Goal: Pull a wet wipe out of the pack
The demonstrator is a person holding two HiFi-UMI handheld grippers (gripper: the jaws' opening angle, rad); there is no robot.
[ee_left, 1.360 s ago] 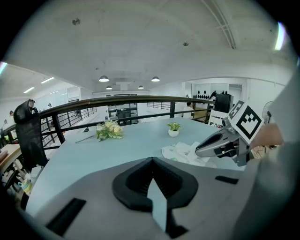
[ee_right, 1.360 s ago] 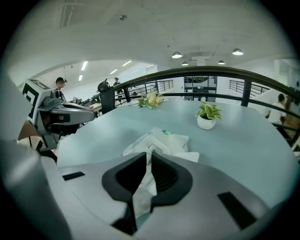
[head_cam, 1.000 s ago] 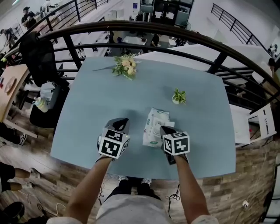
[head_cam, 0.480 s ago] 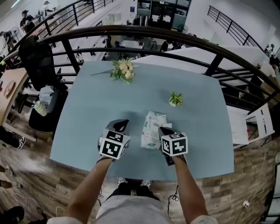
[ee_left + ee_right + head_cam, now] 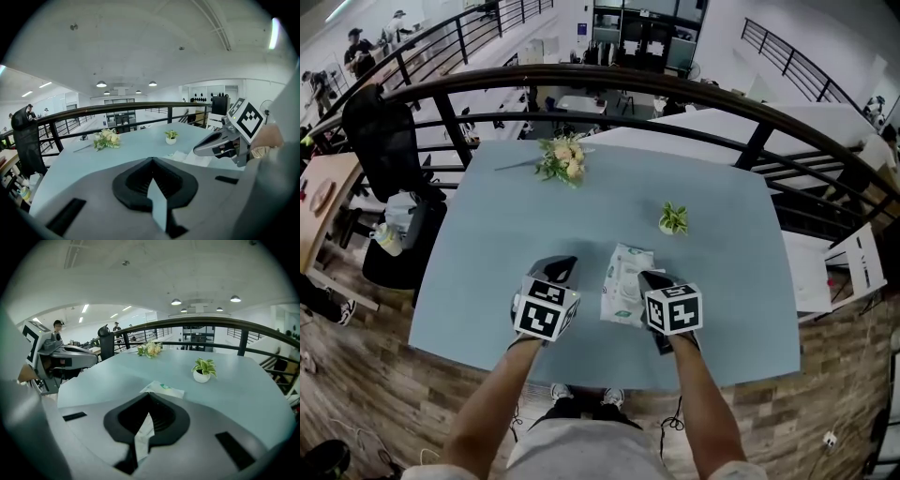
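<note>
The white wet wipe pack (image 5: pixel 624 281) with green print lies flat on the pale blue table (image 5: pixel 506 234), between my two grippers. My right gripper (image 5: pixel 649 277) hangs at the pack's near right corner, shut on a thin white wipe (image 5: pixel 143 436) that trails back between its jaws. In the right gripper view the pack (image 5: pixel 162 389) shows just past the jaws. My left gripper (image 5: pixel 560 266) hovers to the left of the pack, apart from it. Its jaws are together in the left gripper view, with only a pale sliver in the slit, and the pack (image 5: pixel 185 157) lies off to their right.
A small potted plant (image 5: pixel 673 219) stands beyond the pack, and a flower bunch (image 5: pixel 562 157) lies near the far edge. A black railing (image 5: pixel 628 71) curves behind the table. A black chair (image 5: pixel 382 127) stands at left, a white chair (image 5: pixel 855 267) at right.
My right gripper has lifted slightly at the pack's corner with the wipe in its jaws. The left gripper stays where it was.
</note>
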